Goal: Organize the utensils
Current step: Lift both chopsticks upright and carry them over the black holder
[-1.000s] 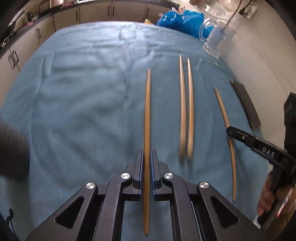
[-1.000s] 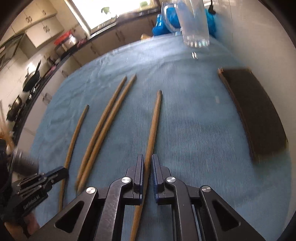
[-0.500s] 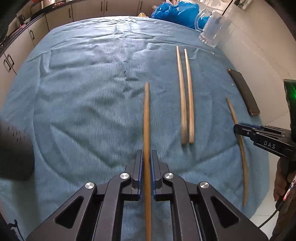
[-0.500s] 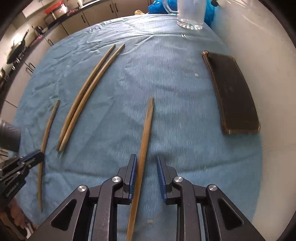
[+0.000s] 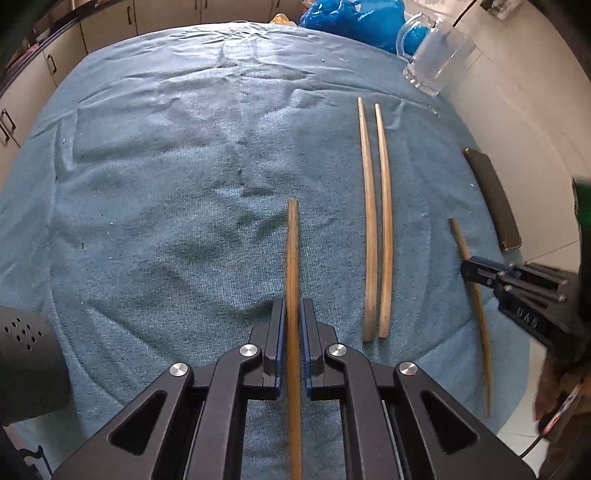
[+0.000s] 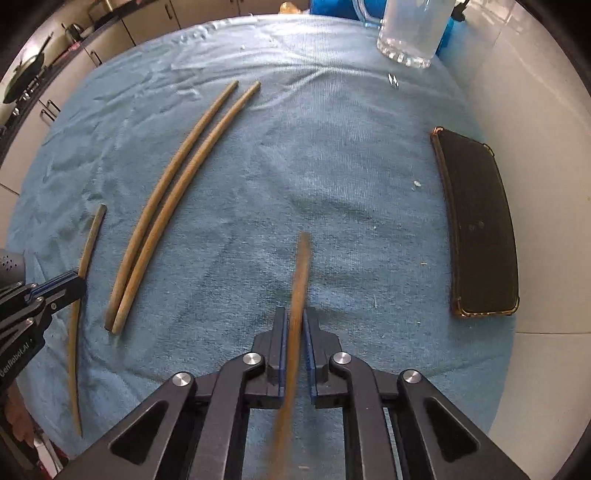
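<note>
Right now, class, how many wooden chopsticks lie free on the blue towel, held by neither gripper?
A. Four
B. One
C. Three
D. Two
D. Only the pair of wooden chopsticks lies side by side on the blue towel; the left gripper is shut on one wooden chopstick, and the right gripper is shut on another wooden chopstick.

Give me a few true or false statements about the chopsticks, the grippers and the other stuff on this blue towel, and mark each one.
1. The left gripper is shut on a chopstick. True.
2. The right gripper holds nothing. False: it is shut on another chopstick.
3. Two chopsticks lie side by side on the towel. True.
4. The glass mug lies tipped over. False: it stands upright.
5. A dark phone lies by the towel's edge. True.
</note>
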The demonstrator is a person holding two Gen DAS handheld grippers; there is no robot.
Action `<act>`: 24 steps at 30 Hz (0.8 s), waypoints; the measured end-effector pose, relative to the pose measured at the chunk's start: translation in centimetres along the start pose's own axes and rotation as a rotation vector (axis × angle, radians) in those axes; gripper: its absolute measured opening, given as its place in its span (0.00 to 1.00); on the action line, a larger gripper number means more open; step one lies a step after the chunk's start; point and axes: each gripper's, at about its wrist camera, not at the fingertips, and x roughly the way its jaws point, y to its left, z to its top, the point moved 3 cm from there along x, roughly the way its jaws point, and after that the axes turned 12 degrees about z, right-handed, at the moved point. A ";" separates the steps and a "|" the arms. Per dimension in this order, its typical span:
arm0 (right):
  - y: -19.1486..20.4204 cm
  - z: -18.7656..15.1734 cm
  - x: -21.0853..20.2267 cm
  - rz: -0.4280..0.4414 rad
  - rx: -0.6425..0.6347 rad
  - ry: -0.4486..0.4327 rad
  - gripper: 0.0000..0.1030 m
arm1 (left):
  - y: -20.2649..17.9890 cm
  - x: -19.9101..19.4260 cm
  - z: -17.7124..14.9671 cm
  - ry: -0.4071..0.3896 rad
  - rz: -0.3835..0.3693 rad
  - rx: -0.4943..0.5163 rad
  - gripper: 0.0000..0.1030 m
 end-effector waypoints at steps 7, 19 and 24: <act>2.2 -3.2 -1.8 0.083 -0.034 -0.201 0.07 | 1.7 -2.6 -2.8 -0.156 -0.010 -0.066 0.06; 7.4 -7.8 -8.5 0.168 -0.123 -0.540 0.07 | 1.9 -10.6 -7.4 -0.407 0.031 -0.124 0.06; 8.7 -9.8 -10.3 0.196 -0.114 -0.653 0.08 | 1.8 -12.2 -8.3 -0.466 0.103 -0.123 0.06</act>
